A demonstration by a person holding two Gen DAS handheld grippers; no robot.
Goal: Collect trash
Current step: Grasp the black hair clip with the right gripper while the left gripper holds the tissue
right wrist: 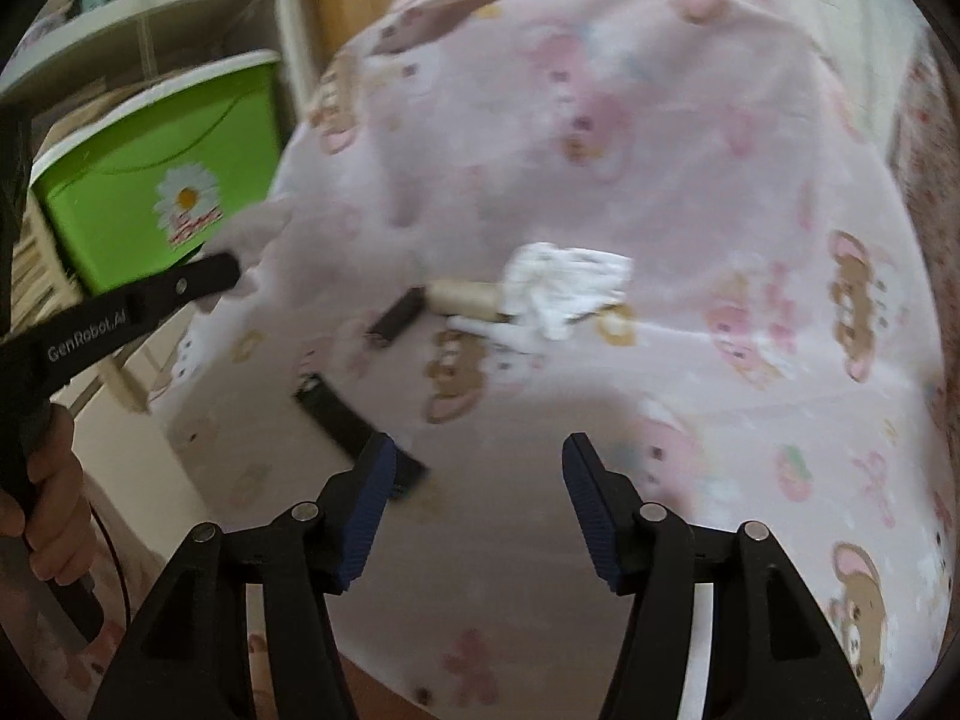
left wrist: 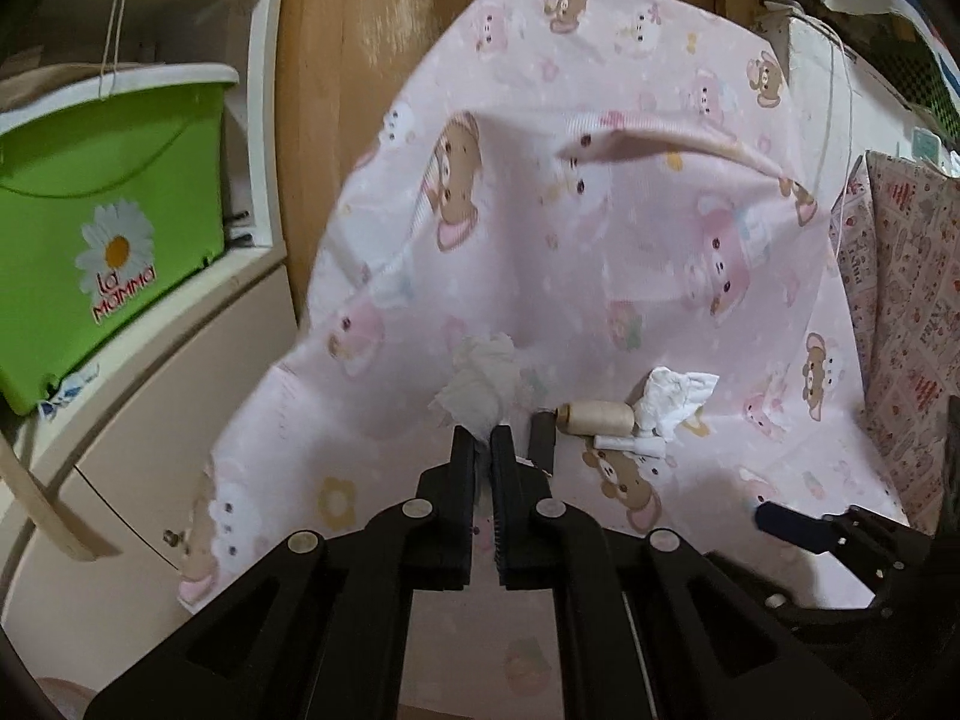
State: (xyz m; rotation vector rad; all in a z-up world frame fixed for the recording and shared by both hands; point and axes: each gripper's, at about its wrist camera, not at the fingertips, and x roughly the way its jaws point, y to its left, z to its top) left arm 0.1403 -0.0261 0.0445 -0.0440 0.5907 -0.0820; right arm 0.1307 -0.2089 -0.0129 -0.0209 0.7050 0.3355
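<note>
A pink sheet (left wrist: pixel 600 252) printed with bears and bunnies covers nearly everything in both views, draped over a raised surface with a loose fold across its upper part. To its left stands a white shelf unit (left wrist: pixel 264 120), and on the shelf sits a green bin (left wrist: pixel 120 180) with a white rim and a daisy on its front (the lettering under the flower reads "la MAMMA"). Behind the sheet is a wooden door (left wrist: pixel 420 12), and at the far right edge a second patterned cloth (left wrist: pixel 900 300) hangs down. The left gripper (left wrist: pixel 485 438) has its jaws pressed almost together on a crumpled white tissue (left wrist: pixel 483 378), which sticks up past the fingertips, above the sheet. The right gripper (right wrist: pixel 480 456) stands with its blue-padded jaws well apart and nothing between them, low over the sheet; in the left wrist view only one of its fingers shows at the lower right. In the right wrist view a hand (right wrist: pixel 42 492) grips the handle of the left gripper at the left edge. Lying on the sheet near the middle is a second crumpled tissue (right wrist: pixel 564 288), touching a cream spool of thread (right wrist: pixel 465 297) just to its left. A small rolled white scrap (left wrist: pixel 630 445) lies just in front of the spool. Two flat dark strips lie on the sheet too, one (right wrist: pixel 399 312) beside the spool's left end and one (right wrist: pixel 336 414) nearer the right gripper's left finger.
</note>
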